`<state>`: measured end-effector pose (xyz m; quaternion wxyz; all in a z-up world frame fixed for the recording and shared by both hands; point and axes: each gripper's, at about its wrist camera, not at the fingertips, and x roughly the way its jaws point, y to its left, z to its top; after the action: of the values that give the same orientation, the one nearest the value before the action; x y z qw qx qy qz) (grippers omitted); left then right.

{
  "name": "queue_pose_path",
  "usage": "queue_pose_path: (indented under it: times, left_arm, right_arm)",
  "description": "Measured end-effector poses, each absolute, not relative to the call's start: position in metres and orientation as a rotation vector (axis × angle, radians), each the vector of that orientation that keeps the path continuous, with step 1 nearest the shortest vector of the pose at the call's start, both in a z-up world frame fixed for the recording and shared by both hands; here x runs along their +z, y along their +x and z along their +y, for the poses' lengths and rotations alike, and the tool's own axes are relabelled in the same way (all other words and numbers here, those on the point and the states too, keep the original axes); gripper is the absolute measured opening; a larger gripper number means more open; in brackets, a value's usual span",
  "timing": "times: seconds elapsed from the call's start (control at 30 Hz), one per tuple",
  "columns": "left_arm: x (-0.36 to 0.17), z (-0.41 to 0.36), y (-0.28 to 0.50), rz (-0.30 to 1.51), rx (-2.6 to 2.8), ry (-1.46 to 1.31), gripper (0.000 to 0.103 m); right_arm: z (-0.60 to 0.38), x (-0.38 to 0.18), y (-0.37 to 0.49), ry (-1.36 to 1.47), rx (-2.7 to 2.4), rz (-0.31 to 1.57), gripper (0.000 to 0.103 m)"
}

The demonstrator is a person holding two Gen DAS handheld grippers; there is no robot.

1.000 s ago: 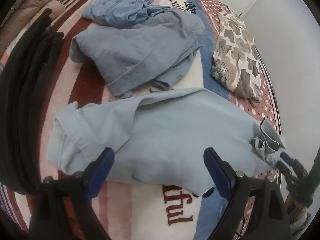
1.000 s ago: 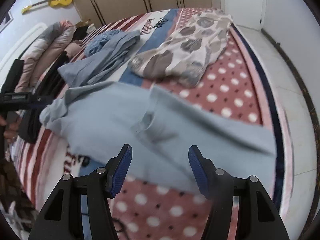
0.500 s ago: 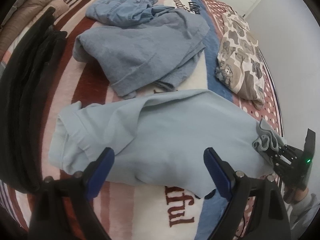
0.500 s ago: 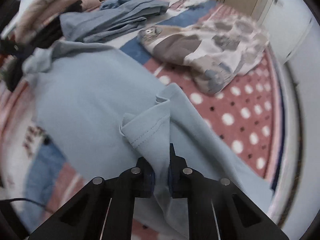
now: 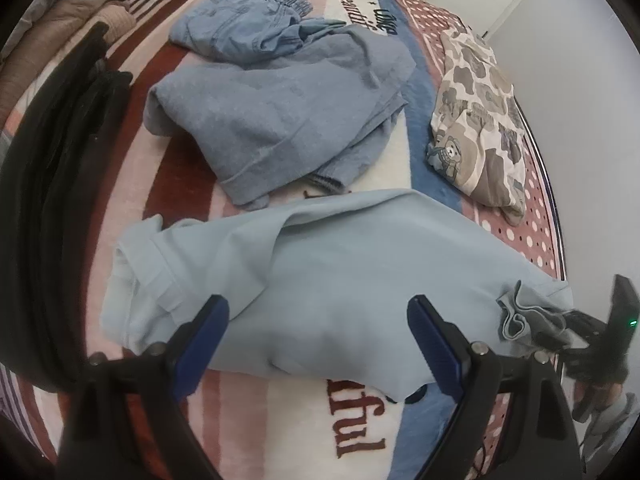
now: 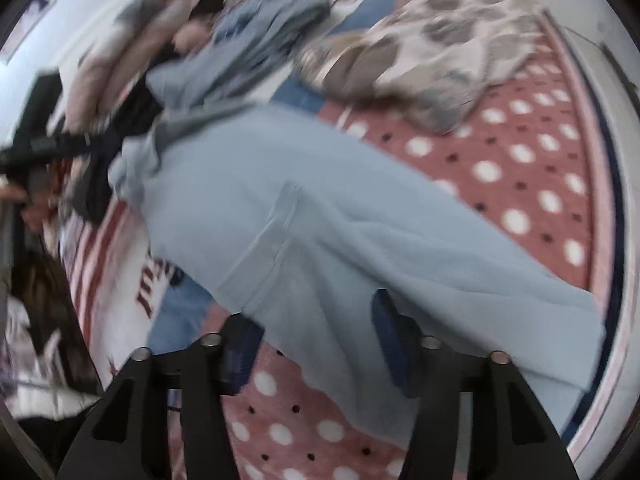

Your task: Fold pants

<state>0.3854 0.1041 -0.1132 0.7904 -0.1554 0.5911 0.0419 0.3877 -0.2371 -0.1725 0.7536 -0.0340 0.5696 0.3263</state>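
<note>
My left gripper (image 5: 316,344) hangs wide open above the pale blue cotton pants (image 5: 340,280) spread across the striped, dotted fleece blanket (image 5: 360,432). My right gripper (image 6: 316,344) is opening, the pants' cloth lying between its blue pads, unpinched.

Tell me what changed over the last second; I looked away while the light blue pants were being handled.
The right gripper pinched a fold of the light blue pants half a second ago, and has let go: its jaws are opening, the cloth lying flat between and under them, unpinched. The left gripper stayed open above the pants. The grey-blue clothes and patterned garment did not move.
</note>
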Motion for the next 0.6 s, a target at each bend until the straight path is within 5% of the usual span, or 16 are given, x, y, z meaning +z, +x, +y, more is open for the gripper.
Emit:
queue_pose_path:
  times: [0.33,0.6]
  left_arm:
    - [-0.113,0.103,0.387,1.276,0.086,-0.334,0.088]
    - [-0.114,0.103,0.389,1.277,0.095,-0.352,0.088]
  right_arm:
    - [-0.273,-0.174,0.417,0.322,0.841,1.355,0.054]
    - [-0.268,-0.168,0.413,0.280,0.840,1.349,0.054]
